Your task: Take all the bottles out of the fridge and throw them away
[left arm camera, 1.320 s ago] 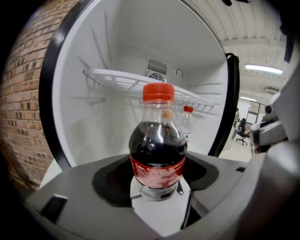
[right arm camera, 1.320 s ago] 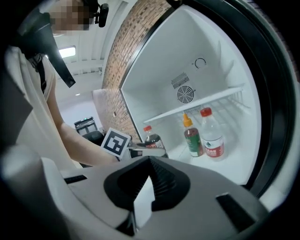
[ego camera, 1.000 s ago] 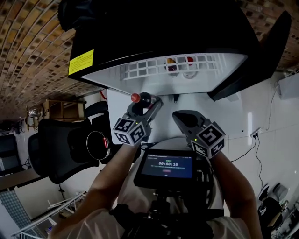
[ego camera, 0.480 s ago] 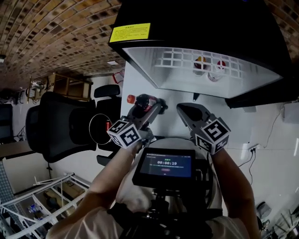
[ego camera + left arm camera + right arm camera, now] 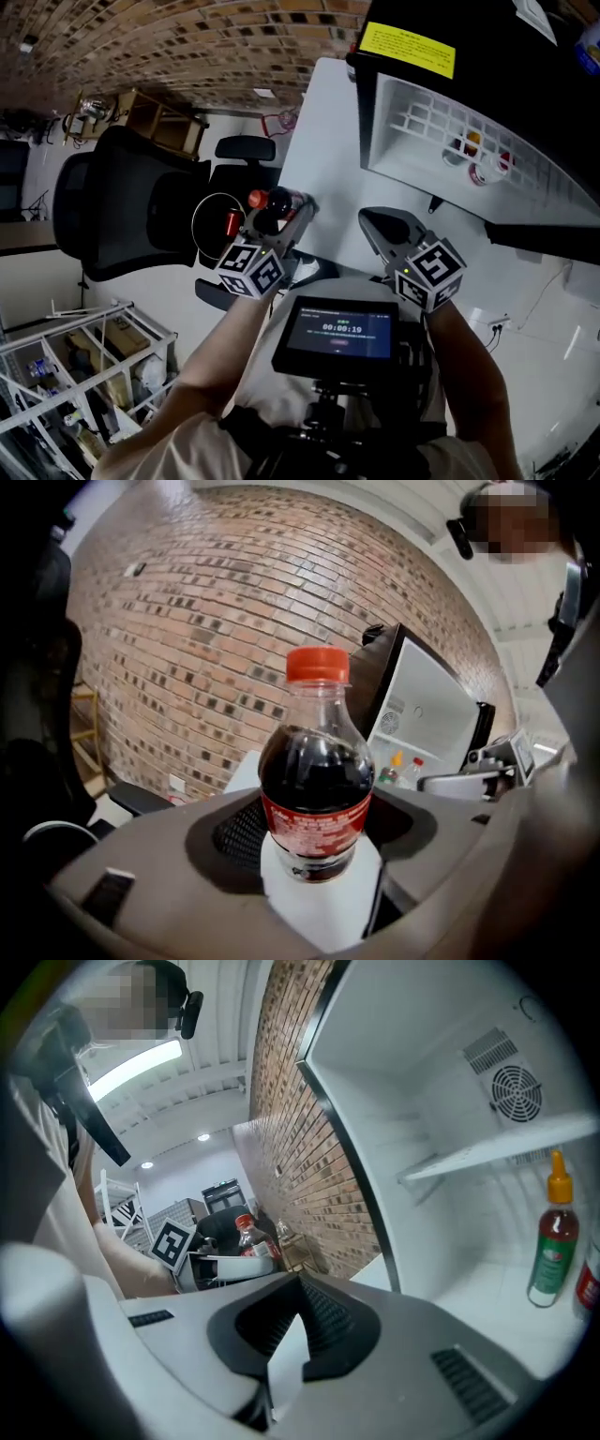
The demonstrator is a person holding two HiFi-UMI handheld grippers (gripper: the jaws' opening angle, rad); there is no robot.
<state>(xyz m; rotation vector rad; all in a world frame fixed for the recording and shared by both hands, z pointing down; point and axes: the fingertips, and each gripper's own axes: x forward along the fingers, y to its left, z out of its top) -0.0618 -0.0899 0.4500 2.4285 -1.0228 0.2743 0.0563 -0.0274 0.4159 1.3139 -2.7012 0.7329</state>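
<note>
Brick walls (image 5: pixel 187 47) flank the fridge (image 5: pixel 525 56); beside it the left tool (image 5: pixel 286 202) clamps a cola bottle (image 5: pixel 317 789) (right tool (image 5: pixel 373 220) closed, empty). Next: carry it away and let go.

Seen from the head camera, which looks forward and steeply down from above the person's arms, the open black fridge with a white plastic interior (image 5: pixel 441 122) fills the upper right at middle distance. The camera on the left gripper (image 5: pixel 279 204), held left of the fridge, faces along its jaws toward a red-brown brick wall (image 5: pixel 187 649). It sits very close on a clear plastic bottle of dark cola with a red cap (image 5: pixel 317 780), with the fridge (image 5: pixel 427 705) behind and to the right. The camera on the right gripper (image 5: pixel 298 1290) sits just before the fridge (image 5: pixel 422 1082), looking into its compartment. All three views share the fridge interior and the bottle (image 5: pixel 248 1237).
</note>
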